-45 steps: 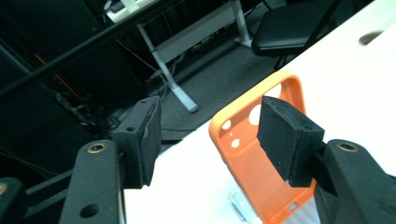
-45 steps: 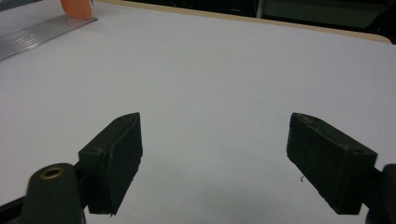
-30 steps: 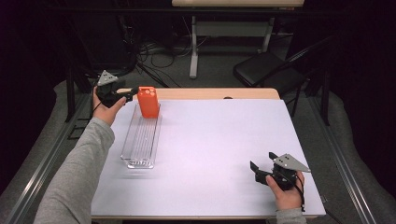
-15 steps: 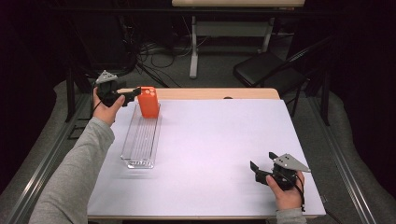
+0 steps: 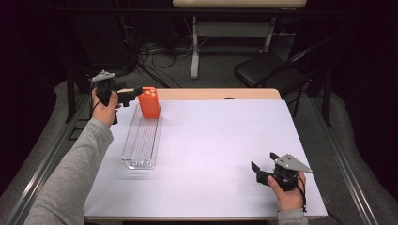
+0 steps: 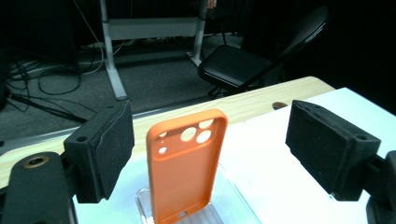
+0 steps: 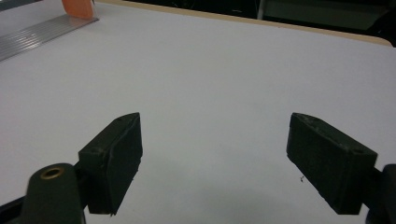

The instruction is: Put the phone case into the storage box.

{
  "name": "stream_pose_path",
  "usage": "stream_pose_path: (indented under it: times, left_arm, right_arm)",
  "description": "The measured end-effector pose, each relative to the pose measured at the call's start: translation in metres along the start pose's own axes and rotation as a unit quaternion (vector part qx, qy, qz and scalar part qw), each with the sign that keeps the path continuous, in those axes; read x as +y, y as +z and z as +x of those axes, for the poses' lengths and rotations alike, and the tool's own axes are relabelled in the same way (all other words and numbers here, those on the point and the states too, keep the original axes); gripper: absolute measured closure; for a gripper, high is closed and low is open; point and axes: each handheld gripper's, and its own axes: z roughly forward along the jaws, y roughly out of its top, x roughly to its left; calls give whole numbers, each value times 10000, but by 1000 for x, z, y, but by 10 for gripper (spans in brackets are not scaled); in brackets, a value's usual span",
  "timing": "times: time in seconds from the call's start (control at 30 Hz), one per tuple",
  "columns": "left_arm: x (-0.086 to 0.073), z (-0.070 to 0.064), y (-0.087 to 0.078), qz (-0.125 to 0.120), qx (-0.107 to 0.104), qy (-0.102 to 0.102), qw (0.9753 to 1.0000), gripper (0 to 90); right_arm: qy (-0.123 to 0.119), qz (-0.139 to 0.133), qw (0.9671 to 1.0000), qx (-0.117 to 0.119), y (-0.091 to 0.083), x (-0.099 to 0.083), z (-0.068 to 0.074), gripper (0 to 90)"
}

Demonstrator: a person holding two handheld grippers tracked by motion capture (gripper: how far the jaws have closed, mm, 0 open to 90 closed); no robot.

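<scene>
Left gripper view puts the two black pads (image 6: 100,149) wide apart with the orange phone case (image 6: 186,168) standing between them, touching neither — the case sits upright in the far end of a clear ribbed rack (image 6: 219,212), camera cut-outs at its top. The step in hand looks like either a grasp about to be made or a release just made; which one cannot be told. To take it cleanly, I would centre the case between the pads, keep them level with its upper half, and close gently on its two long edges, since a thin shell like this probably flexes and could tip in its slot if nudged from one side. From the high view, the left gripper (image 5: 133,93) hovers just beside the case (image 5: 149,102) at the table's (image 5: 220,140) far left. The right gripper (image 5: 257,171) rests near the front right, jaws spread, holding nothing — well apart from the rack (image 5: 141,140).
</scene>
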Motion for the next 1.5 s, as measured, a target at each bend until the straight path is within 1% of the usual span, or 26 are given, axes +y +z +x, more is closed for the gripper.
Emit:
stream_pose_path:
  times: [0.07, 0.1, 0.27, 0.33, 0.43, 0.5, 0.6, 0.77, 1.07, 1.13, 1.2, 1.3, 1.37, 1.4, 1.5]
  left_arm:
    - [0, -1, -1, -21, -41, -58, 10000, 156]
    - [0, -1, -1, 3, -46, -53, 10000, 156]
    - [1, -5, -4, 77, -116, -12, 9999, 156]
    - [2, -6, -5, 160, -118, 63, 9998, 156]
    - [2, -9, -7, 228, -147, 115, 9996, 156]
    - [2, -10, -9, 259, -162, 119, 9995, 156]
    - [3, -12, -12, 274, -172, 82, 9994, 156]
    - [5, -17, -19, 339, -229, 161, 9990, 156]
    - [7, -35, -34, 429, -441, 334, 9975, 156]
    - [6, -40, -36, 410, -517, 351, 9972, 156]
    - [6, -46, -38, 437, -590, 412, 9964, 156]
    - [5, -54, -42, 480, -626, 530, 9955, 156]
    - [4, -59, -44, 455, -692, 522, 9952, 156]
    - [3, -62, -45, 435, -694, 528, 9952, 156]
    - [0, -68, -49, 443, -682, 646, 9946, 156]
  right_arm:
    - [-26, 3, 10000, -2, -1, 1, 1, 176]
    - [-20, 1, 10000, 1, -1, 1, 1, 174]
    - [-28, -42, 10000, 6, -1, 2, 1, 170]
    - [-24, -35, 10000, -14, -1, 2, 2, 170]
    - [-28, -48, 10000, -24, -1, 2, 2, 163]
    - [-35, -30, 10000, -23, -2, 3, 2, 158]
    - [-38, -76, 10000, -26, -2, 3, 2, 155]
    - [-71, -114, 9999, -34, -2, 4, 3, 153]
    - [-184, -72, 9998, -70, -3, 5, 5, 143]
    - [-180, -74, 9998, -70, -3, 6, 5, 130]
    - [-181, -83, 9998, -71, -3, 6, 5, 120]
    - [-173, -104, 9998, -51, -3, 6, 5, 104]
    - [-185, -107, 9998, -41, -4, 7, 6, 95]
    - [-193, -116, 9997, -30, -4, 7, 6, 90]
    - [-199, -120, 9997, -32, -4, 7, 7, 75]
